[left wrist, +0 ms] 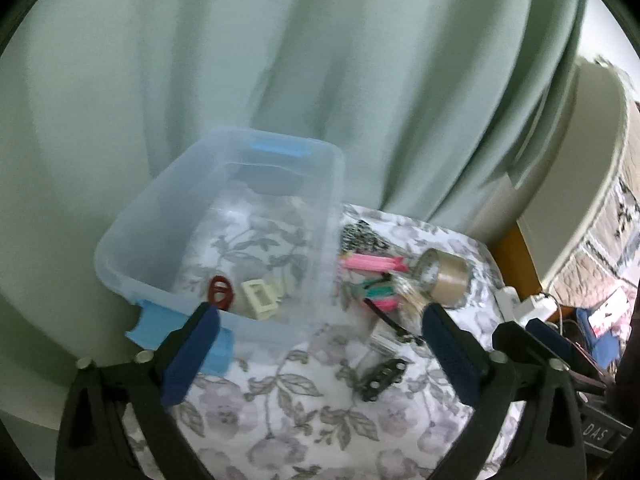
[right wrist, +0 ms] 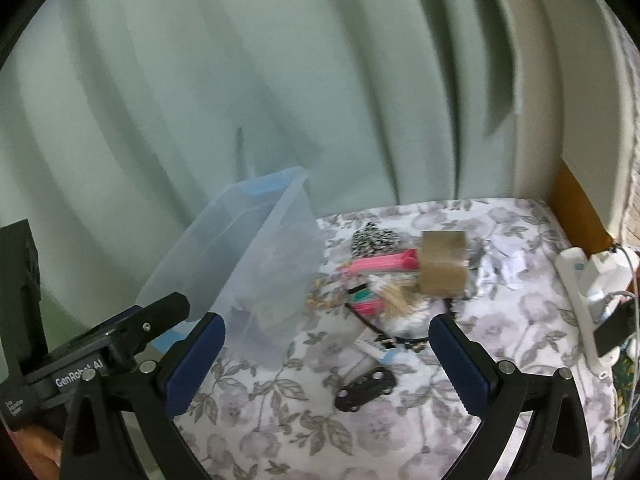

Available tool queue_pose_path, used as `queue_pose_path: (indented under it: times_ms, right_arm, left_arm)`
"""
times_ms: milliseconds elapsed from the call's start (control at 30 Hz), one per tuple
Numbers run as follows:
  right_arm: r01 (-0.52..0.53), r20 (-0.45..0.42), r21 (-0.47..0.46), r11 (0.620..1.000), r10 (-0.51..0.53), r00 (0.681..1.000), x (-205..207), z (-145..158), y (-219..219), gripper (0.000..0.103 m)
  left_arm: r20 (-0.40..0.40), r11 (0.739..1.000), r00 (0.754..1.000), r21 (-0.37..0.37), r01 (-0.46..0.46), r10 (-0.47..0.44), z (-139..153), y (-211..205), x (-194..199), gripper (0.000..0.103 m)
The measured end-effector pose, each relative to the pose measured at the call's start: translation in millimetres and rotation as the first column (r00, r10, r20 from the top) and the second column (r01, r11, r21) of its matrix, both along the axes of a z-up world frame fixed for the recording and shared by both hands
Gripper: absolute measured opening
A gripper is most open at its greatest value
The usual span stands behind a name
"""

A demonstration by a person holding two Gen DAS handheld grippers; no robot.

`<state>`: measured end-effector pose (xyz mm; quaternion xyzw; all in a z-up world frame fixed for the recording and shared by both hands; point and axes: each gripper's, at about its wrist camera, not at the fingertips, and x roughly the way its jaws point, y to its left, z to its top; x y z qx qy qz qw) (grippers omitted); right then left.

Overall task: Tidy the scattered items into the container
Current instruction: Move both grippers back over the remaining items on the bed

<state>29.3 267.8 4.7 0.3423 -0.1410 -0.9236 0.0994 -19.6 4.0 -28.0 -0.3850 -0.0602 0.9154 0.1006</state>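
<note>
A clear plastic container point(left wrist: 132, 240) with blue latches stands on the floral cloth, left of the scattered pile. Inside it lie a red clip point(left wrist: 220, 290) and a cream rectangular piece point(left wrist: 260, 300). My left gripper point(left wrist: 320, 320) is open above the container's near right corner, nothing between its fingers. To the right lie a brown tape roll point(left wrist: 442, 276), pink clips point(left wrist: 372, 263) and a black clip point(left wrist: 384, 376). My right gripper point(right wrist: 328, 324) is open over the pile, with the black clip point(right wrist: 366, 388) below it, the tape roll point(right wrist: 442, 268) beyond and the container point(right wrist: 240, 248) to its left.
A green curtain point(right wrist: 200, 80) hangs behind the table. A white power strip point(right wrist: 580, 292) with cables lies at the right edge beside a wooden frame point(right wrist: 576, 204). A black-and-white patterned item point(right wrist: 372, 240) sits behind the pink clips. The floral cloth point(right wrist: 400, 440) covers the near surface.
</note>
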Motion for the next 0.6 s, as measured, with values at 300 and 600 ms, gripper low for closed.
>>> queue_pose_path:
  times_ms: [300, 600]
  right_arm:
    - [0.106, -0.024, -0.023, 0.994, -0.107, 0.994, 15.1, -10.8, 48.6, 0.103]
    - [0.158, -0.001, -0.055, 0.986, -0.159, 0.987, 21.3, -32.9, 83.3, 0.103]
  left_arm:
    - [0.027, 0.996, 0.995, -0.011, 0.093, -0.093, -10.8, 42.6, 5.4, 0.103]
    - [0.099, 0.988, 0.983, 0.027, 0.155, -0.156, -39.5, 70.5, 7.1, 0.103]
